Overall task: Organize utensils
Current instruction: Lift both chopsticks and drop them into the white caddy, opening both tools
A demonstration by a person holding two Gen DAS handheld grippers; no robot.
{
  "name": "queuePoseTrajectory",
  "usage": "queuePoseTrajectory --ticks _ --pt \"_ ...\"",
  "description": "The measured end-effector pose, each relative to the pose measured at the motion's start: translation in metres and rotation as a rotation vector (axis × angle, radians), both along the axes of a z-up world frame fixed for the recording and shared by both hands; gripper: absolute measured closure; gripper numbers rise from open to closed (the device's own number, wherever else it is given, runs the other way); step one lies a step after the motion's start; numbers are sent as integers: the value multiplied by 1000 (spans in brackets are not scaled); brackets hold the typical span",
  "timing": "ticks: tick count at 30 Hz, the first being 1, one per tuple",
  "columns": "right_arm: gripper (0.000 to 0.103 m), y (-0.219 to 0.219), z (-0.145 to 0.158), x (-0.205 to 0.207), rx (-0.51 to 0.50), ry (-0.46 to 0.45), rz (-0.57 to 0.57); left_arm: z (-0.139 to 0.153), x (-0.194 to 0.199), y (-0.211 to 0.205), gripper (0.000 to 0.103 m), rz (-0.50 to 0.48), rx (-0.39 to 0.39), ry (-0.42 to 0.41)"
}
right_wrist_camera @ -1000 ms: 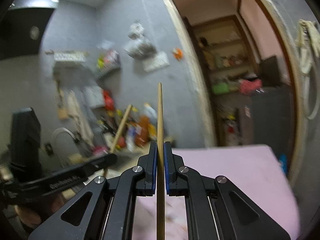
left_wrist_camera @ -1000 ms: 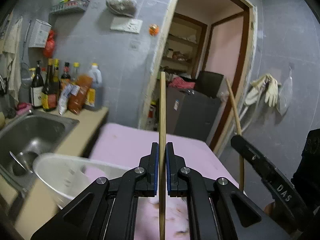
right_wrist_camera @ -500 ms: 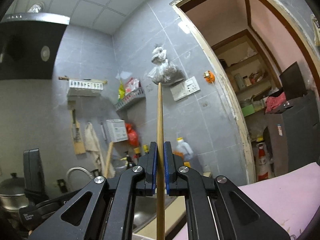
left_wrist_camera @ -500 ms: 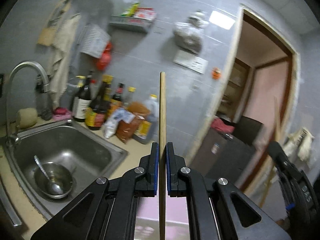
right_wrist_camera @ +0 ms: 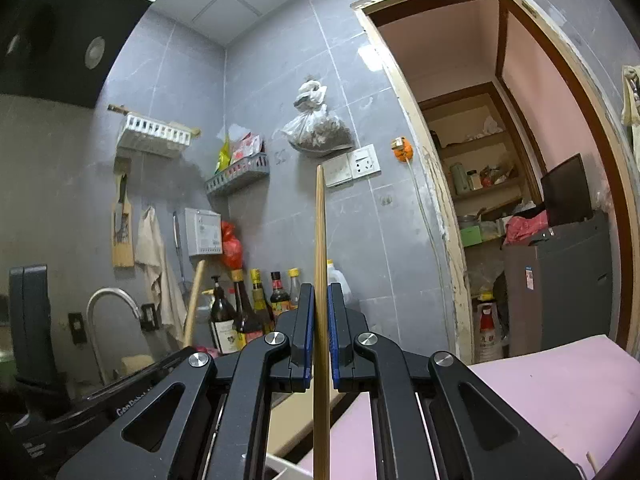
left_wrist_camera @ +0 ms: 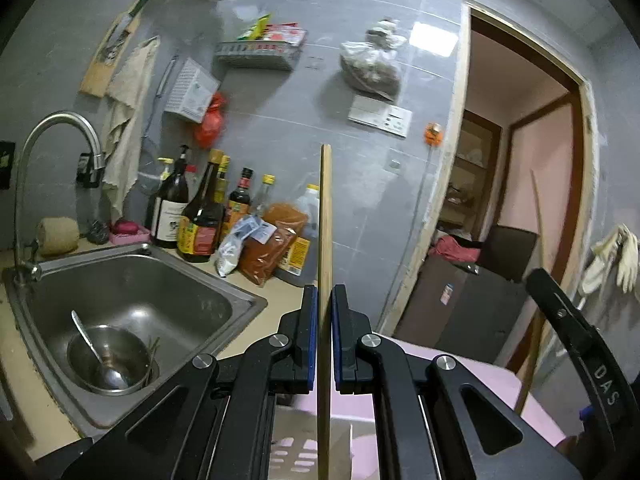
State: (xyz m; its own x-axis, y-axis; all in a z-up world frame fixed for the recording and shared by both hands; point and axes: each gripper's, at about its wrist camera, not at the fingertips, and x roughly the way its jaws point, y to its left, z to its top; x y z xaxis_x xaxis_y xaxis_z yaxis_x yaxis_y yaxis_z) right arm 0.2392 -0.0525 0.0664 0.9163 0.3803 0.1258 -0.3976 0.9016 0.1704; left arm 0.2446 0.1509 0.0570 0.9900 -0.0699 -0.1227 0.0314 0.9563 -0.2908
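Observation:
My left gripper [left_wrist_camera: 324,300] is shut on a wooden chopstick [left_wrist_camera: 325,216] that stands upright between the blue pads. My right gripper [right_wrist_camera: 319,300] is shut on a second wooden chopstick [right_wrist_camera: 320,232], also upright. The right gripper body [left_wrist_camera: 576,344] and its chopstick [left_wrist_camera: 538,264] show at the right of the left wrist view. The left gripper [right_wrist_camera: 100,400] and its chopstick [right_wrist_camera: 194,300] show at the lower left of the right wrist view. A white slotted basket [left_wrist_camera: 296,444] lies below the left gripper, mostly hidden by it.
A steel sink [left_wrist_camera: 168,296] with a bowl and spoon [left_wrist_camera: 106,360] is at the left under a tap [left_wrist_camera: 60,128]. Sauce bottles and bags [left_wrist_camera: 224,224] line the counter by the wall. A pink mat [right_wrist_camera: 540,392] covers the table. A doorway [left_wrist_camera: 516,200] opens at the right.
Both grippers have tilted upward and swung left, from looking at the pink table and basket to looking at the sink and wall. Each still holds its chopstick.

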Motion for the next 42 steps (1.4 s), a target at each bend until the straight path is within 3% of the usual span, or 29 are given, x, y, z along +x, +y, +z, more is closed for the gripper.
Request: queuePoseTrajectory --ticks 17,21,24,27,30,32,34,37,42 --pt "95 -6 -12 -14 -87 155 44 -22 -17 -6 95 -54 -21 147" --pt "77 -17 -8 -23 -76 169 52 -17 -29 -11 68 -77 -25 142" --pt "72 -33 -2 -34 -72 168 38 -9 -38 -19 64 -84 -30 142" --pt "53 -51 2 -44 -58 167 12 -1 -47 -32 48 -103 -27 139" --pt "50 -72 7 -55 -55 153 -42 7 -56 -51 41 -120 10 124" --pt "42 -87 10 -65 -60 141 -78 12 -60 -62 36 -136 34 121" --pt "27 -100 12 -73 -63 133 -102 15 -65 -73 24 -154 48 108" --pt "22 -119 15 -85 -73 128 -139 18 -72 -86 11 -173 52 89" --pt "14 -147 16 -101 -81 140 -184 20 -80 -105 4 -192 52 77"
